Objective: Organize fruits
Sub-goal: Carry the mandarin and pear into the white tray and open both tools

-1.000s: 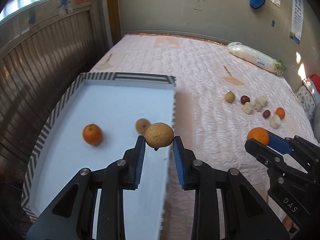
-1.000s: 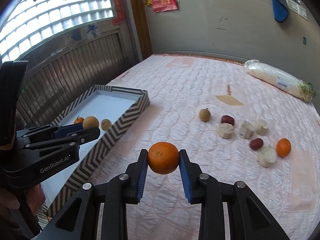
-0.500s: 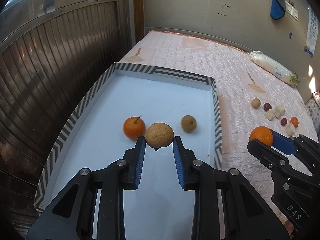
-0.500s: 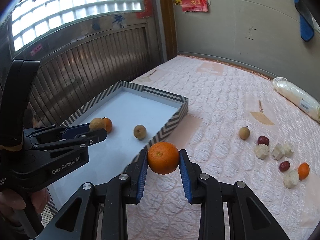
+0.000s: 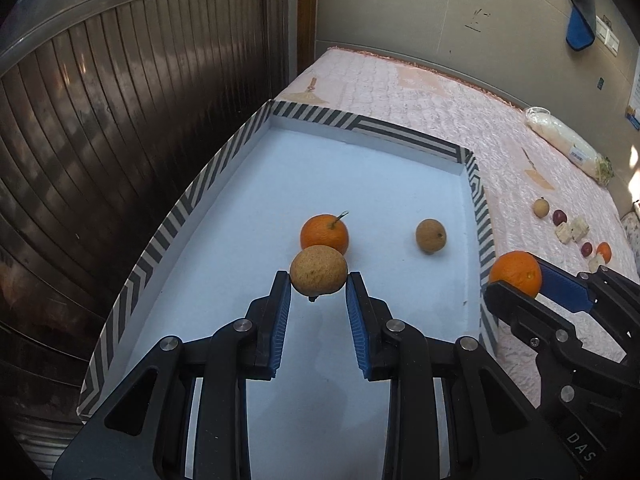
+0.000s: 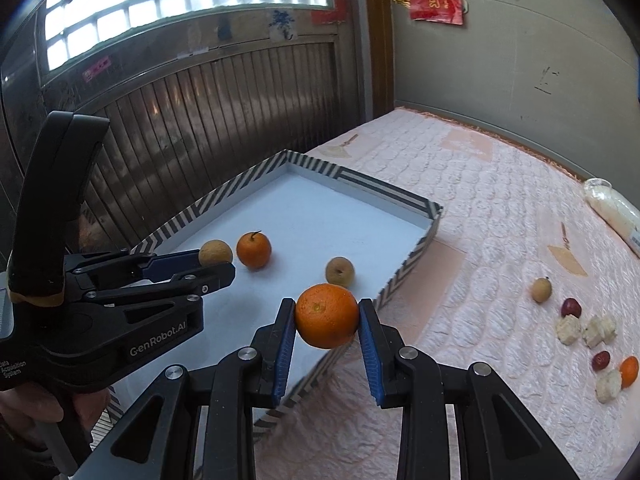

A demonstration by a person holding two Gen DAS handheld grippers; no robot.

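Observation:
My left gripper (image 5: 318,284) is shut on a tan rough-skinned fruit (image 5: 318,270) and holds it above the white floor of the striped tray (image 5: 192,196). An orange with a stem (image 5: 325,233) and a small brown fruit (image 5: 430,235) lie in the tray. My right gripper (image 6: 327,316) is shut on an orange (image 6: 327,315) over the tray's right rim (image 6: 404,276). The right gripper also shows in the left wrist view (image 5: 520,280), and the left gripper in the right wrist view (image 6: 218,262).
On the pink quilted bed (image 6: 500,216), right of the tray, lie a small brown fruit (image 6: 541,289), two red fruits, a small orange (image 6: 629,369) and several pale chunks. A plastic-wrapped bundle (image 5: 568,145) lies at the far right. A dark wooden panel wall (image 5: 100,120) stands left.
Both grippers moved left with their fruits. The left one went from the tray's right rim to over its floor. The right one went from over the bed to the tray's right rim.

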